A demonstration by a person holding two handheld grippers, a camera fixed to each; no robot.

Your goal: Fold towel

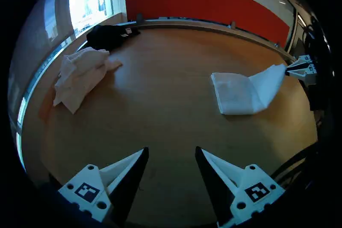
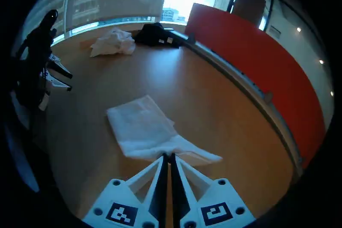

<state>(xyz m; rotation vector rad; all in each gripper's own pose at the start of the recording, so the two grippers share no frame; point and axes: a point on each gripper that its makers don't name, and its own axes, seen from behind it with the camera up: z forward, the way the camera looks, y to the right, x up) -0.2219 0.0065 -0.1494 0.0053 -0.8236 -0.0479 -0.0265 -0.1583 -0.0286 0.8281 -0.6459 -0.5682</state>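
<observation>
Over the wide table (image 1: 171, 99), right gripper (image 2: 167, 156) jaws clamp the towel (image 2: 141, 129) corner; left gripper (image 1: 171, 149) jaws apart.

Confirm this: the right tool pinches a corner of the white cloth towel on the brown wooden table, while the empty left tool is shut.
Wrong on one point: the empty left tool is open, its jaws spread apart above the brown wooden table, as the left gripper view shows. The right tool does pinch a corner of the white cloth towel.

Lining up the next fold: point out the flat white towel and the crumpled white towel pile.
flat white towel (image 2: 137, 127): right gripper view, its flat middle.
crumpled white towel pile (image 1: 81, 73): left gripper view, its centre.
</observation>
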